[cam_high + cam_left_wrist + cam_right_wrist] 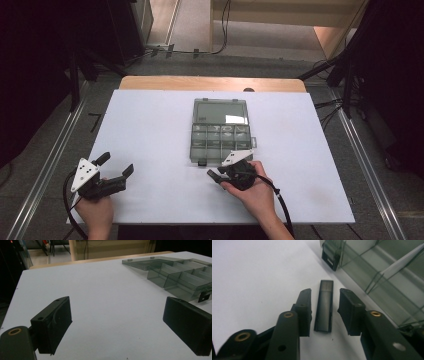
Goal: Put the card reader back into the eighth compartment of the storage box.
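A smoky clear organiser box (193,145) lies open in the middle of the white table, lid (220,111) folded back and its compartments empty. Close by its front wall (372,282), a small dark translucent divider strip (323,307) lies flat on the table. My right gripper (325,293) straddles the strip, one jaw on each side, with a thin gap showing at both pads. In the high view the right gripper (214,175) sits just in front of the box. My left gripper (116,164) rests at the table's front left, jaws wide (117,310) with nothing between them.
The box's black latch (329,258) sticks out from its front edge beside the strip. The white table top (150,125) has a wooden strip along its far edge. Metal rails and cables run along the floor on both sides.
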